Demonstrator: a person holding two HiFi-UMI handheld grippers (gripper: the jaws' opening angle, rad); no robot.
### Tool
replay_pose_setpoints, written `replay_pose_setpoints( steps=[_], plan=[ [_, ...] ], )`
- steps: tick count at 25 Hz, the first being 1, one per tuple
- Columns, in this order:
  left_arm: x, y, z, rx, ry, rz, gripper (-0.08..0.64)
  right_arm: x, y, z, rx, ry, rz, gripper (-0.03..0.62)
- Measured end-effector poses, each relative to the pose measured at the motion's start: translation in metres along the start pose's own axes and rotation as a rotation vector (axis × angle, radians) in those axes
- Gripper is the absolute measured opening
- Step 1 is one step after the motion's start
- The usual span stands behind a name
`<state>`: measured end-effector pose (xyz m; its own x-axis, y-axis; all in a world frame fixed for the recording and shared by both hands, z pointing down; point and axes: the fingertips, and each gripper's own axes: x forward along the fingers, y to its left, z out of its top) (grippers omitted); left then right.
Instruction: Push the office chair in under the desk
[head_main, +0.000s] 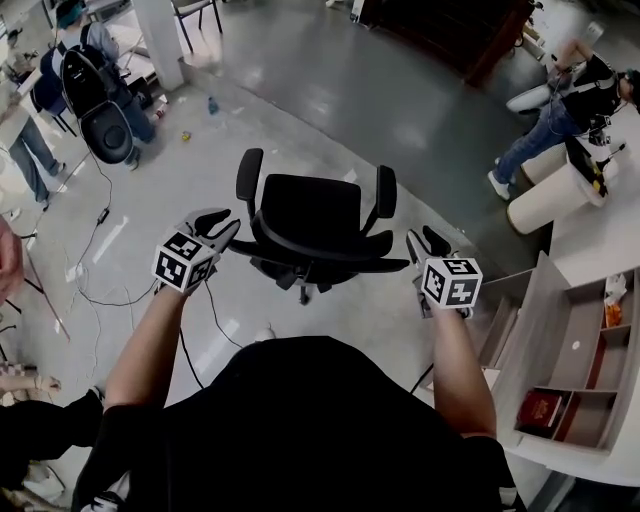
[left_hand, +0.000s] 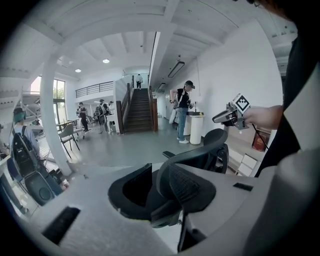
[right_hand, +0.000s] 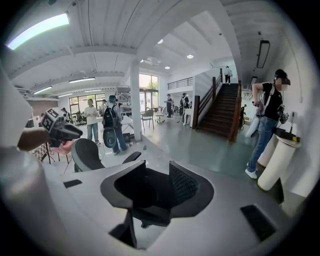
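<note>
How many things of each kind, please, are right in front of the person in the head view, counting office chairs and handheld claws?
Office chair: 1
Claws, left claw and right claw: 2
Total: 3

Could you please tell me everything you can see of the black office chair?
The office chair is all black: a padded-looking seat, a curved mesh backrest turned toward the person, two armrests and a dark base under the seat. It stands upright on the grey floor, out in the open. The left gripper and right gripper, both open, hover at the backrest's ends; contact cannot be made out.
</note>
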<state>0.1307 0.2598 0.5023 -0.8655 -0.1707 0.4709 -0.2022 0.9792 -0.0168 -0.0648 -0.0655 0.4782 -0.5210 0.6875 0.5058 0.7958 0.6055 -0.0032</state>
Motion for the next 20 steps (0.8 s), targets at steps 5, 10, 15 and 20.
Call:
replay_pose_setpoints(
  steps=[5, 10, 15, 20],
  plan=[
    [0.004, -0.006, -0.022, -0.001, 0.058, -0.034, 0.161, 0.007, 0.0, -0.035, 0.007, 0.089, 0.02, 0.189],
    [0.013, -0.02, -0.057, 0.078, 0.175, -0.089, 0.216, 0.012, 0.0, -0.063, -0.005, 0.154, 0.051, 0.216],
    [0.02, -0.038, -0.074, 0.098, 0.221, -0.178, 0.236, 0.022, 0.005, -0.094, -0.064, 0.217, 0.108, 0.231],
    [0.027, -0.052, -0.092, 0.138, 0.301, -0.249, 0.3, 0.029, 0.013, -0.112, -0.067, 0.247, 0.181, 0.244]
  ],
)
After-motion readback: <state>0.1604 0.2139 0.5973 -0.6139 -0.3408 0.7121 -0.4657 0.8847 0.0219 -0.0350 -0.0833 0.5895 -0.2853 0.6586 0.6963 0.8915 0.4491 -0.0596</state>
